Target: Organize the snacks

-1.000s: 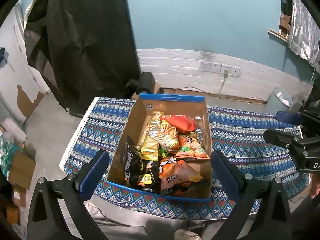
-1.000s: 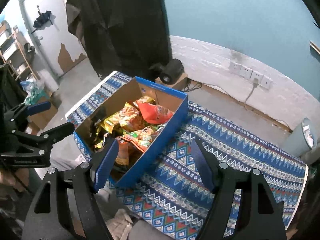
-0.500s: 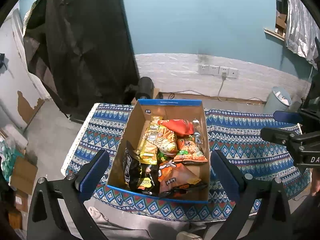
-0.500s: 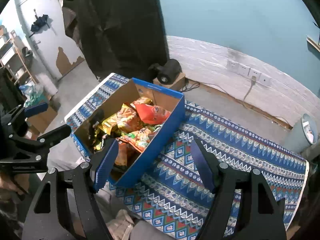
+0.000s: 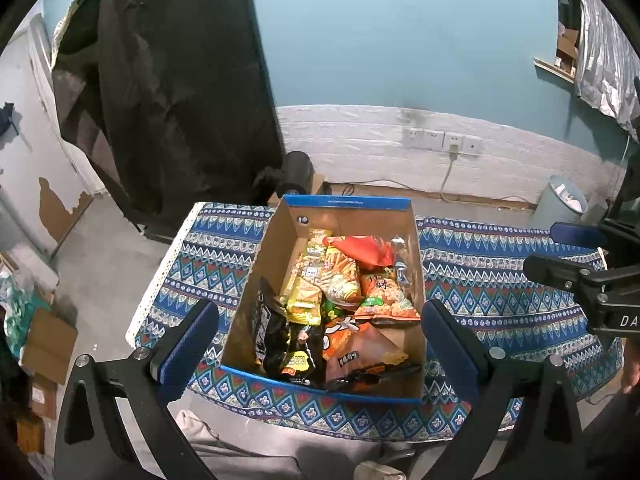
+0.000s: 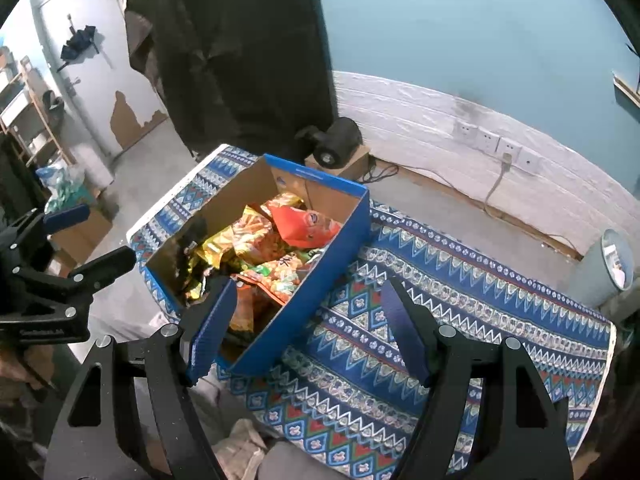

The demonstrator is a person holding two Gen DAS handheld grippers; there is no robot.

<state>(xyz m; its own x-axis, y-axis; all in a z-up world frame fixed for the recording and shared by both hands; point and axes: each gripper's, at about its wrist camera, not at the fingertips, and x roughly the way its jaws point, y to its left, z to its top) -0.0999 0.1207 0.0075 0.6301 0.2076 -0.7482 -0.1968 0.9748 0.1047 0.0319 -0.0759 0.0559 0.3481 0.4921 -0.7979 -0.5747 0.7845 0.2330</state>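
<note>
A cardboard box with a blue rim point(image 5: 344, 200) stands on a table under a blue patterned cloth point(image 5: 480, 264). It holds several snack bags: a red one point(image 5: 364, 250) at the back, a yellow pack point(image 5: 306, 300), a black bag point(image 5: 276, 332) and an orange bag point(image 5: 360, 354) in front. My left gripper point(image 5: 320, 340) hangs open above the box's near end, touching nothing. My right gripper point(image 6: 308, 328) is open over the box's blue side wall point(image 6: 320, 300) and the cloth point(image 6: 460, 312), and holds nothing. Each gripper shows in the other's view, the right one point(image 5: 548, 248) and the left one point(image 6: 104, 236).
A grey bin point(image 5: 560, 204) stands on the floor beyond the table's right end. Behind the box, a black cylindrical device point(image 5: 296, 172) sits on a small carton. A black cloth point(image 5: 168, 100) hangs at the back left. Cardboard boxes point(image 5: 48, 344) lie on the floor at the left.
</note>
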